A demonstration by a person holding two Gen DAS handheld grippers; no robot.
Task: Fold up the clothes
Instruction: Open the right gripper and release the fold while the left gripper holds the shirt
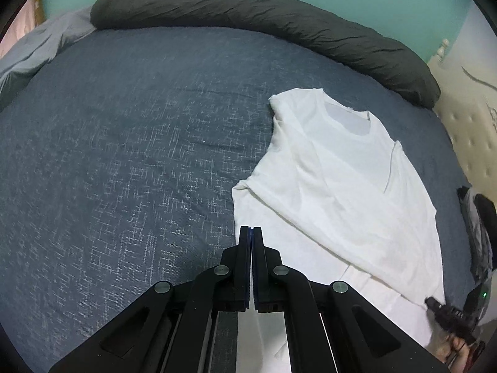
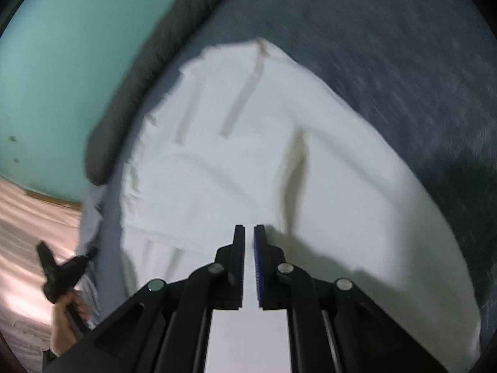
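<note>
The blue bed [image 1: 124,155] carries the white T-shirt [image 1: 335,186], one side folded inward. The left hand-held gripper [image 1: 251,233] hovers pressed together, empty; the right hand-held gripper [image 2: 249,233] hovers slightly parted, empty. Thin fabric may bunch, skewing any fold.

1. Dim, soft indoor light; colours look muted.
2. The right wrist view is smeared by motion blur, the left one sharper.
3. The white shirt [image 2: 248,161] carries a shadow just right of the right gripper [image 2: 249,228].
4. Fisheye bending with dark corners.
</note>
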